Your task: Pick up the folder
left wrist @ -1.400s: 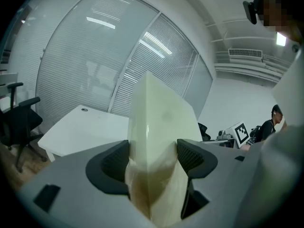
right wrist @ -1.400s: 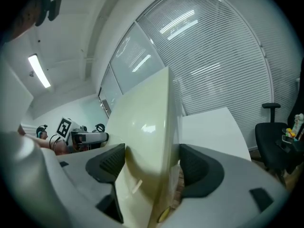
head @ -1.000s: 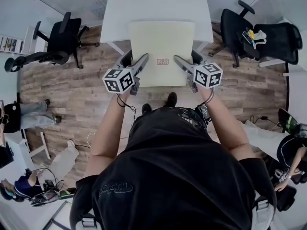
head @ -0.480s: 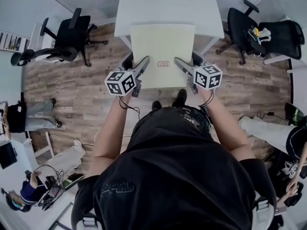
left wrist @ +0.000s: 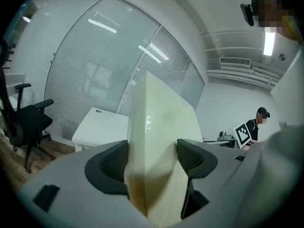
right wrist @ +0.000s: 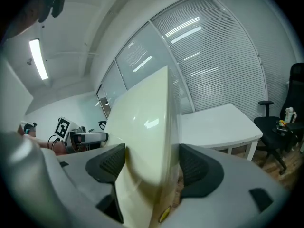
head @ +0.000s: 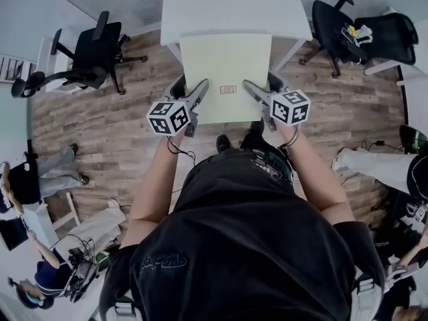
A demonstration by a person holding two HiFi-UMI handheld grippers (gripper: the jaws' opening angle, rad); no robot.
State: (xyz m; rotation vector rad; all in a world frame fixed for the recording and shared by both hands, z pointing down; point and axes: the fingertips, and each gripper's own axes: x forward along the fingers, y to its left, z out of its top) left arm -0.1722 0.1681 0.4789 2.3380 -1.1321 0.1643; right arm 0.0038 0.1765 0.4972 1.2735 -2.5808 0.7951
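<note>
Cream folder [head: 226,62], label [head: 228,89] visible overhead only

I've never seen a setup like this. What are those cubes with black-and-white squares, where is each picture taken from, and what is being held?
There is no robot: a person holds a hand tool in each hand, the left gripper and the right gripper; the patterned cubes are parts of them. The top-down picture comes from a camera on the person's head. The other two come from cameras riding on each gripper, looking along its jaws. Both pairs of jaws are shut on a pale yellow folder, held in the air before the white table.
</note>
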